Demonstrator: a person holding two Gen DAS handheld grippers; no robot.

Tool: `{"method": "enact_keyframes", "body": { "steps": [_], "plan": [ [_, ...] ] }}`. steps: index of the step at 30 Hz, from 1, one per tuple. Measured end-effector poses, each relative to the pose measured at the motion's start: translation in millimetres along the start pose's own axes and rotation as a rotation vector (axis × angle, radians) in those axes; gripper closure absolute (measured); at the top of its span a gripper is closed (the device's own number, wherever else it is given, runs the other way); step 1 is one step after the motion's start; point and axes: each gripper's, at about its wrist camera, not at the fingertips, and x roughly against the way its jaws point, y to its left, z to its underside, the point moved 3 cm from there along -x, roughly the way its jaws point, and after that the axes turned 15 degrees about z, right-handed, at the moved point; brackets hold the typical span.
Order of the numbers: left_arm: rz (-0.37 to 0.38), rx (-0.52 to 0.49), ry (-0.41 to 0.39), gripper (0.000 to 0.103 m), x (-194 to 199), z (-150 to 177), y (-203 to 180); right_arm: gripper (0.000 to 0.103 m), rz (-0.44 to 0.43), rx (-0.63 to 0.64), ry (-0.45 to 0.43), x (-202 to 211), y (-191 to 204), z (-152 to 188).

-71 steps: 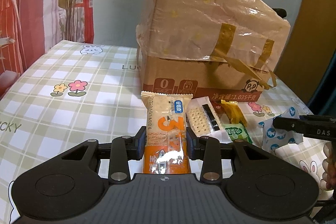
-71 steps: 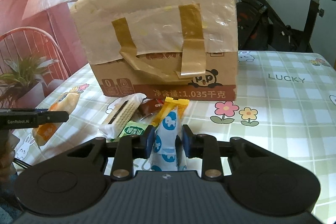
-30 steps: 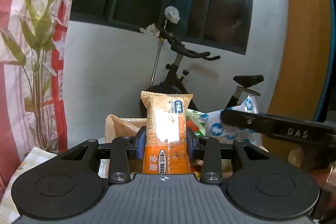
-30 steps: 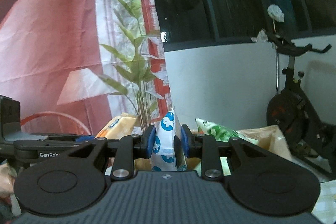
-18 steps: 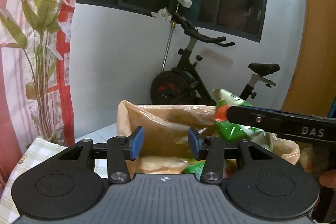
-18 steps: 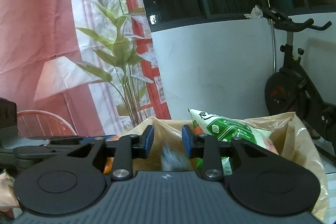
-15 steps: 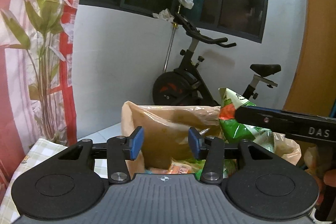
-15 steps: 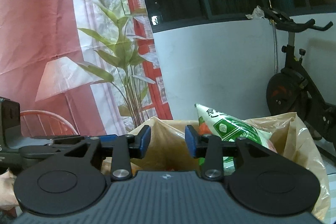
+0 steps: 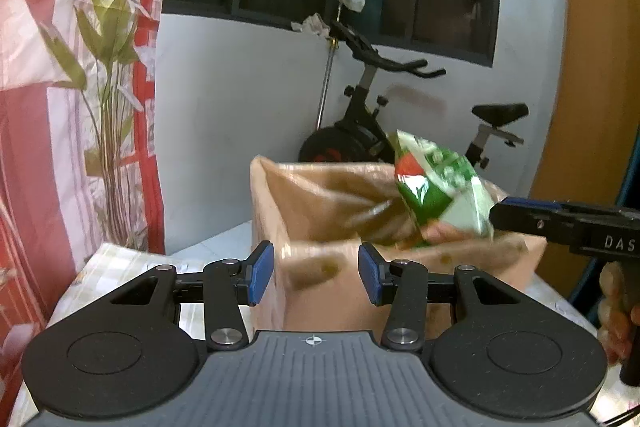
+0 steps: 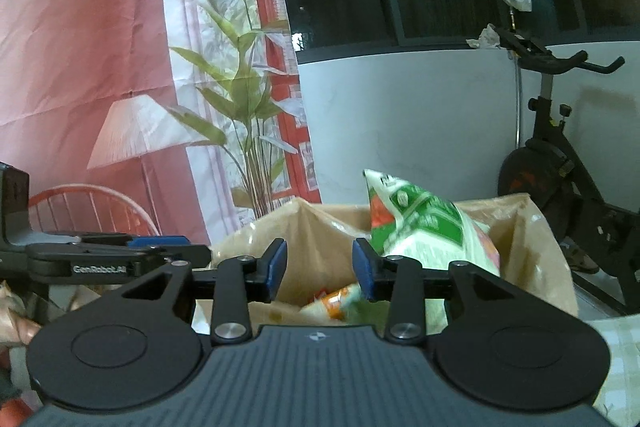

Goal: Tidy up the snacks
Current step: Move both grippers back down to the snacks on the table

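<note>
Both tools are empty: the left hand-held gripper [image 9: 316, 273] has its blue pads spread wide with nothing between them, low in the middle of its frame, and the right hand-held gripper [image 10: 316, 269] is likewise spread and bare. Each sits at the near rim of the bag-lined cardboard box [image 9: 320, 267], which fills the lower centre of both views on the checked table [image 9: 108, 263]. The snacks lie inside: a green and white snack bag [image 10: 424, 227] pokes up above the rim at centre right, and an orange and white packet [image 10: 332, 303] shows low in the opening, just past the right tool's pads. The risk from here, as I judge it, is the loose plastic liner [image 10: 536, 227]: a finger lowered or drawn away carelessly could snag it and drag the box or tip the tall green bag out. The two tools are also close together, so a crossing move could knock them.
</note>
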Motion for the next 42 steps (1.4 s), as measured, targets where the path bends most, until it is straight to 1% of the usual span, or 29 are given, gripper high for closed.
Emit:
{"method": "enact_keyframes", "body": {
  "steps": [9, 18, 22, 26, 34, 42],
  "plan": [
    [-0.006, 0.066, 0.058, 0.054, 7, 38, -6, 0.064, 0.055, 0.047, -0.017, 37, -2, 34],
    [-0.016, 0.103, 0.113, 0.054, 0, 66, -9, 0.063, 0.106, 0.069, 0.021, 53, -14, 75],
    [-0.018, 0.116, 0.134, 0.054, -4, 74, -10, 0.063, 0.121, 0.054, 0.046, 55, -21, 90],
    [-0.028, 0.097, 0.156, 0.054, -6, 81, -15, 0.064, 0.132, 0.059, 0.066, 56, -27, 106],
    [-0.02, 0.105, 0.198, 0.054, -14, 95, -17, 0.063, 0.149, 0.041, 0.133, 48, -39, 141],
    [0.029, 0.134, 0.267, 0.054, -39, 118, -27, 0.064, 0.162, 0.009, 0.208, 33, -49, 169]
  ]
}}
